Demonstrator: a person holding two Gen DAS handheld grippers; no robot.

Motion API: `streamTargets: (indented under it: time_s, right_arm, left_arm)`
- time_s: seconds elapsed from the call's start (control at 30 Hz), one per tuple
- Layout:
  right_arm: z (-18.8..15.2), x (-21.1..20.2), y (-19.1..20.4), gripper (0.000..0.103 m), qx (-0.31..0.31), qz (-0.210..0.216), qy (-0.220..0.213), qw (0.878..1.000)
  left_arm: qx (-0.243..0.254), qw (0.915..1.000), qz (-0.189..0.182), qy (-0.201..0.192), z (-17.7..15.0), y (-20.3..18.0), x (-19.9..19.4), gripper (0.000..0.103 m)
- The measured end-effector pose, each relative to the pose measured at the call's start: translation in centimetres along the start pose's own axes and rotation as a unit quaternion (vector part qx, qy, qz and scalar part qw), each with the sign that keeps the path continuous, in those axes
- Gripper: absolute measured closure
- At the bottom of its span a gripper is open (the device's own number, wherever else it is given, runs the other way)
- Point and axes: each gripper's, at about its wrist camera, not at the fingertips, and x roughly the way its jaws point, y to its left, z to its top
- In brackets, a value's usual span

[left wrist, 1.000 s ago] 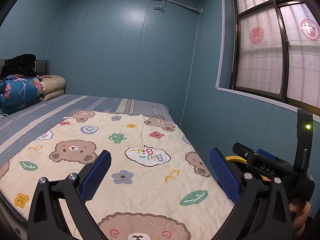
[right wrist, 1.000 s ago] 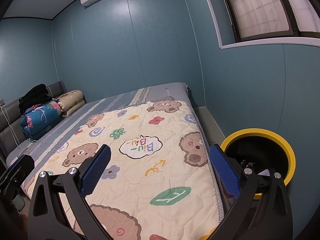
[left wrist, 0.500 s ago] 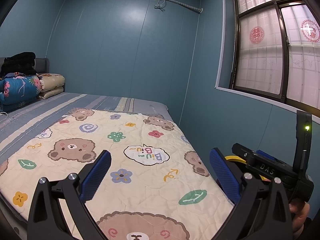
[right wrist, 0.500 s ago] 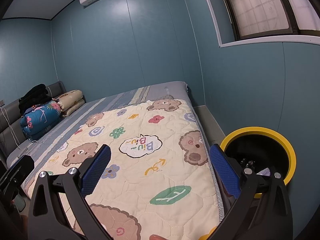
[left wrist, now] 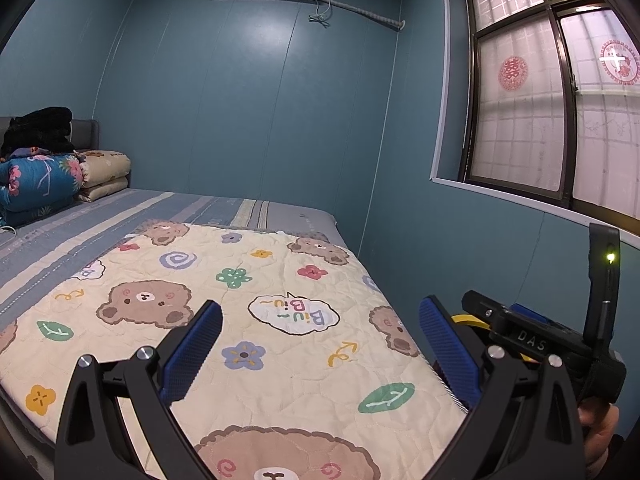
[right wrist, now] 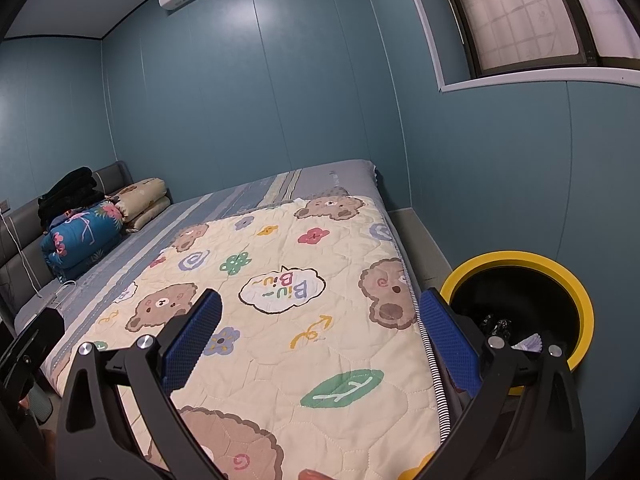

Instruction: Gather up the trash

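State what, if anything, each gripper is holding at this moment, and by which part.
Nothing is held. The left gripper and the right gripper both stand open above the quilt, with nothing between their blue pads.

My left gripper (left wrist: 320, 348) had matt black plastic arms, shiny metal screw heads and blue finger pads (left wrist: 192, 352) with a fine ribbed, rubbery look; my right gripper (right wrist: 320, 344) looked the same. The quilt (left wrist: 248, 320) was soft stitched cloth, matt and slightly puckered. The bin (right wrist: 576, 292) had a smooth yellow plastic rim, and crinkled glossy foil (right wrist: 496, 326) lay inside. The walls (left wrist: 248, 120) were smooth panels with a faint sheen.
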Motion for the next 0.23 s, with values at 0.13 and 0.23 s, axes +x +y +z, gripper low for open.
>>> streamTargets:
  time_s: [0.13,0.23]
  right_arm:
    - [-0.09,-0.02,0.01,0.008,0.001,0.001,0.002,1.0]
    - [-0.04,0.02,0.0,0.008,0.001,0.0,0.002,1.0]
  left_arm:
    - [-0.005,1.0,0.0,0.004,0.06,0.16,0.19,0.008]
    - [-0.006,1.0,-0.001,0.005,0.11,0.22,0.26,0.008]
